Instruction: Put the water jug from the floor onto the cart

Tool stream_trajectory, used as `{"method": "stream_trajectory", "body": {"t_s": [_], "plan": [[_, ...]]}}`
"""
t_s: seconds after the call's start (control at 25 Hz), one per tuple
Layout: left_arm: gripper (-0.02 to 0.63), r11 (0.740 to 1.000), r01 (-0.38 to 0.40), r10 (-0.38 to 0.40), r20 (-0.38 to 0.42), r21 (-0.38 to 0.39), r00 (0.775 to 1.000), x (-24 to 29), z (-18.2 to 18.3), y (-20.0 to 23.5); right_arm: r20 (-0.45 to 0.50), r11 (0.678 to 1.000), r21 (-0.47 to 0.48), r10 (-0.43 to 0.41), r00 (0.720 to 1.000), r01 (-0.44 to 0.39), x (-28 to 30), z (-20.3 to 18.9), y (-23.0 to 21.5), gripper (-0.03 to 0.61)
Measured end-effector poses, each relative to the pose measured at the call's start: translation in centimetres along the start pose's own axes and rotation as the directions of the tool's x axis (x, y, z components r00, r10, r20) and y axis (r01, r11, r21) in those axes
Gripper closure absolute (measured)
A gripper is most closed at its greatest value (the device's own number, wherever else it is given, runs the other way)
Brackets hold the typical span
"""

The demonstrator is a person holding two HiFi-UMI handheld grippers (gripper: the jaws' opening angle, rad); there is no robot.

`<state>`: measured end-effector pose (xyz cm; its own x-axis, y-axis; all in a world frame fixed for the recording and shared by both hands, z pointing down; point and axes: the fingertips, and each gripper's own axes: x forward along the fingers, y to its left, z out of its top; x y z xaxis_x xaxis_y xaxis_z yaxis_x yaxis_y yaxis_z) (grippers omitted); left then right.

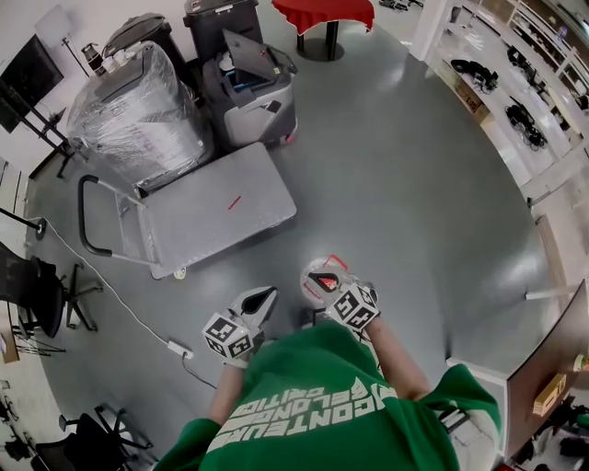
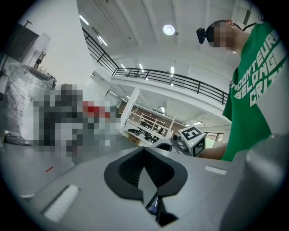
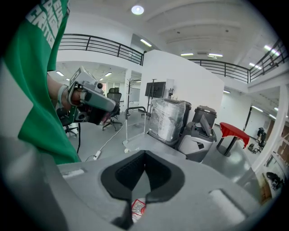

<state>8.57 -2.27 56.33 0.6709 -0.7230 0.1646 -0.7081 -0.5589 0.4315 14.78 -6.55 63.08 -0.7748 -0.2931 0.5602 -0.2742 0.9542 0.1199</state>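
Observation:
The grey flatbed cart point(image 1: 221, 216) with its black push handle stands on the floor ahead and to the left of me; it also shows in the right gripper view point(image 3: 135, 143). My left gripper point(image 1: 258, 300) point(image 2: 145, 180) and right gripper point(image 1: 324, 276) point(image 3: 142, 182) are side by side in front of my chest, both with jaws closed together. Through the slit under the right jaws I see a red and white label point(image 3: 137, 208), apparently on the water jug. The rest of the jug is hidden. A small blue patch shows under the left jaws.
Behind the cart stand a plastic-wrapped unit point(image 1: 138, 115) and a grey machine with an open lid point(image 1: 253, 92). A red-covered table point(image 1: 327, 14) is at the far end. Office chairs point(image 1: 41, 294) and a cable with a power strip point(image 1: 175, 348) lie left. Shelving point(image 1: 515, 101) lines the right.

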Motion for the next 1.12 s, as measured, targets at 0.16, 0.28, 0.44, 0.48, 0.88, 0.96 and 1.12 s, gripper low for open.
{"method": "stream_trajectory", "body": {"t_s": [0.16,0.28,0.44,0.48,0.88,0.96,1.12], "plan": [[0.604,1.000,-0.005,0.005,0.010,-0.001,1.000,1.5,0.3,-0.8,0.003,1.000,0.024,0.005,1.000,-0.005,-0.5,-1.3,-1.3,0.586],[0.604,1.000,-0.014,0.015,0.004,-0.008,1.000,1.8,0.1,-1.1,-0.007,1.000,0.017,0.006,1.000,-0.006,-0.3,-2.0,-1.8,0.586],[0.604,0.999,-0.025,0.024,-0.028,-0.023,0.999,1.0,-0.9,-1.4,-0.011,0.999,0.036,0.006,1.000,-0.005,-0.1,-2.7,-1.7,0.586],[0.604,0.999,-0.025,0.024,-0.027,-0.023,0.999,1.1,-0.9,-1.3,-0.014,0.999,0.035,-0.001,1.000,0.001,-0.1,-2.9,-2.2,0.586],[0.604,0.999,-0.025,0.023,-0.053,-0.040,0.998,0.6,-1.3,-1.4,-0.088,0.991,0.105,-0.072,0.993,0.081,-0.6,-7.5,-5.2,0.586],[0.604,0.999,-0.026,0.023,-0.061,-0.044,0.998,0.4,-1.5,-1.4,-0.117,0.990,0.107,-0.080,0.990,0.093,-0.4,-8.7,-5.7,0.586],[0.604,0.998,-0.033,0.028,-0.083,-0.058,0.996,0.3,-2.0,-1.2,-0.182,0.987,0.117,-0.092,0.979,0.114,0.2,-11.8,-6.8,0.586]]}}
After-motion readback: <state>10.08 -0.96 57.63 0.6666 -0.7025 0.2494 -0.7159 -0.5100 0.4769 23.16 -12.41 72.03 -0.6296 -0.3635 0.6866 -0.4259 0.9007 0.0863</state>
